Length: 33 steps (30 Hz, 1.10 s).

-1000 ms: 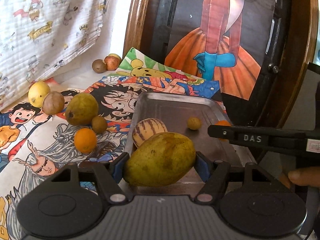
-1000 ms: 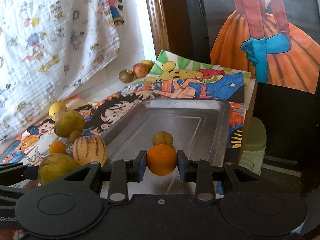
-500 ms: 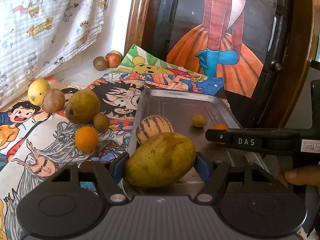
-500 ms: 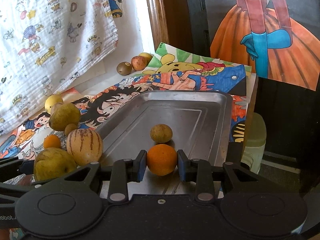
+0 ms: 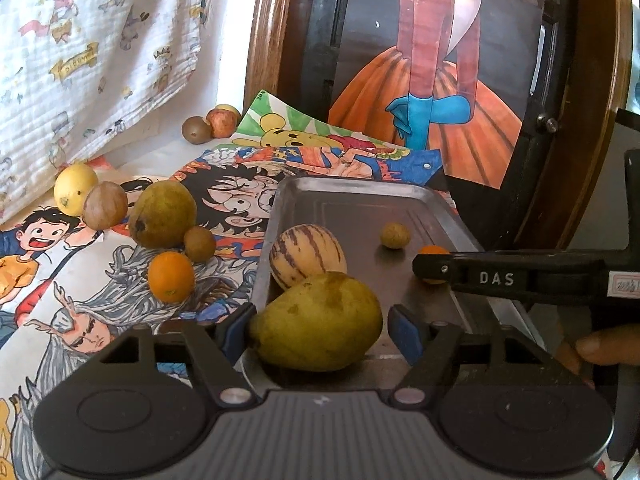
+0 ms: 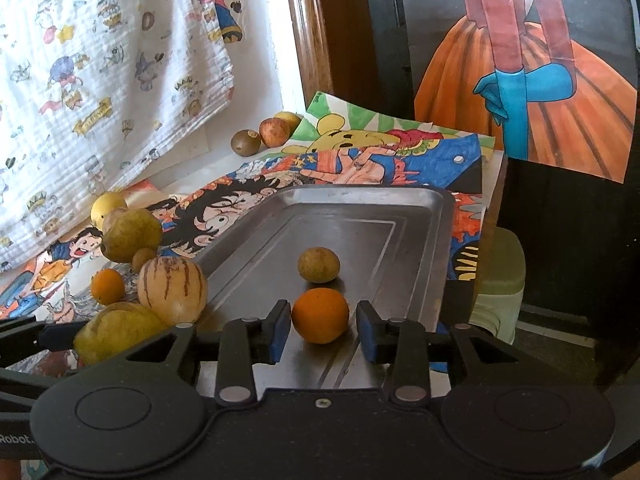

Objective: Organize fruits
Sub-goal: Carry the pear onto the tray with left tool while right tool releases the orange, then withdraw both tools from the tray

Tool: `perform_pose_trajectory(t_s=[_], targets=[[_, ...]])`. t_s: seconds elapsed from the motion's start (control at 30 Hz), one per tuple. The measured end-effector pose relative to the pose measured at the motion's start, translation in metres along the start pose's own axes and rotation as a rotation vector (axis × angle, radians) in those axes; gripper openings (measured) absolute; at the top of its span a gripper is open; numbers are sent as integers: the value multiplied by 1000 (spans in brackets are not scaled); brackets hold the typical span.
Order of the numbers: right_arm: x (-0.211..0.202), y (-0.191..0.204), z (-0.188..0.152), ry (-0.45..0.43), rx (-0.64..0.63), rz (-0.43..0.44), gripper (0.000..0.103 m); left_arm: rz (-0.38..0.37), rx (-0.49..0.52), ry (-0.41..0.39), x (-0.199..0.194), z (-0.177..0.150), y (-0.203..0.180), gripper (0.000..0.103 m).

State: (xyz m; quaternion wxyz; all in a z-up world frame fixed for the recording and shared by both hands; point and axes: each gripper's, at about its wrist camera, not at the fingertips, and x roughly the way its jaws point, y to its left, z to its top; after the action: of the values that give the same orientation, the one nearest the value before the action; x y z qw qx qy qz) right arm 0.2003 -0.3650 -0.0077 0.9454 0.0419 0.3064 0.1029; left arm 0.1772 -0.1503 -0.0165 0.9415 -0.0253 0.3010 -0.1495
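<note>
Left gripper [image 5: 318,330] jaws opening around the yellow-green mango [image 5: 318,322] at the near edge of the rectangular steel tray [image 5: 360,196]; right pad clear. Right gripper [image 6: 320,330] jaws opening, round orange [image 6: 320,315] loose between them, near the tray's near edge.

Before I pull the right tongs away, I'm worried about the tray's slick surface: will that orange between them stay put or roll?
The orange is round and sits on smooth metal tray, so it will likely roll if nudged. The right tongs are opening, pads clear of it both sides, so a straight retreat should not touch it. The tray's raised rim would probably stop any roll.
</note>
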Motion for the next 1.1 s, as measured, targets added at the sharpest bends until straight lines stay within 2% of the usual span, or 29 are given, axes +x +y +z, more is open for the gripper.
perform_pose_trajectory(t_s=[0.23,0.33,0.6,0.9,1.1], targets=[[-27,5,1,-57,0,-9,56,-3,-26,-25,-18,-1,1,85],[-40,8,1,-83,5,-19,70,3,-35,-42,-29,-1,2,90],[-71,20,-3,-135,5,-29,89,64,-100,-70,-56,-3,15,101],[-100,33,-19,-160,20,-54,101,128,-159,-81,-79,-8,28,102],[-118,44,-34,-153,29,-66,102,145,-179,-74,-90,-17,34,102]])
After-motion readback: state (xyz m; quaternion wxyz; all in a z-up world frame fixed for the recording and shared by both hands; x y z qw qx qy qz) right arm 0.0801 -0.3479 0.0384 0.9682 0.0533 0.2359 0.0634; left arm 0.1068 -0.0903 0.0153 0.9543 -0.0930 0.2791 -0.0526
